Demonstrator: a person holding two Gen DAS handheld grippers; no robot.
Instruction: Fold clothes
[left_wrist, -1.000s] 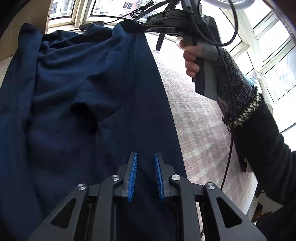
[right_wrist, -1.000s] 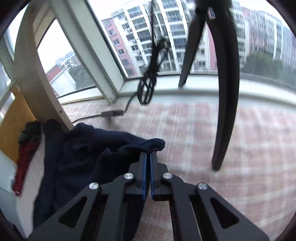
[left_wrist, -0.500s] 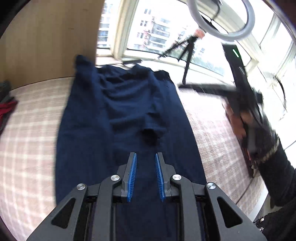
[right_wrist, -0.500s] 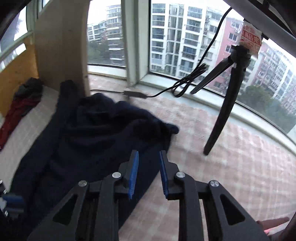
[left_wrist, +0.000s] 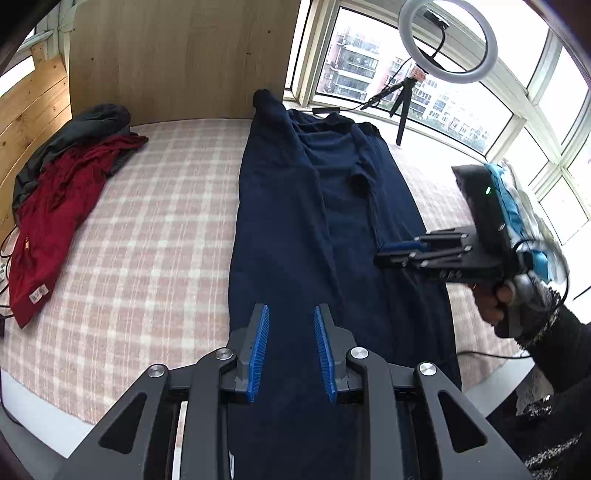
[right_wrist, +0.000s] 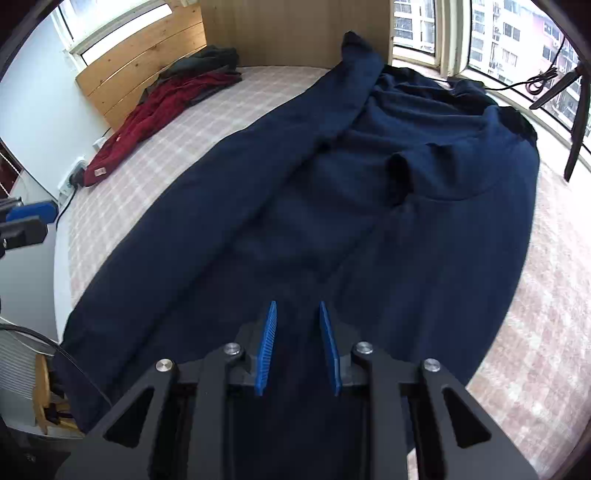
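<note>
Checked bedding (left_wrist: 155, 236) on a bed by a bay window is carrying the work. Both pairs of jaws are being held apart with nothing between their blue pads; those of the left gripper (left_wrist: 291, 345) and the right gripper (right_wrist: 298, 347) have just been opening further, and no cloth is being gripped. Directly beneath and ahead of both, the navy garment (left_wrist: 306, 229) is lying stretched lengthwise away from the jaws toward the window, narrowed into a long strip. A sleeve (right_wrist: 399, 177) appears to be already folded inward over the body, though wrinkles are still showing at the far end. The lengthwise folds are therefore being judged as largely done, while the crosswise folds are not yet begun. Well off to the left of the left jaws, a red garment (left_wrist: 55, 206) and a grey garment (left_wrist: 77, 136) are lying crumpled and untouched, so most of the task is still being left to do.
</note>
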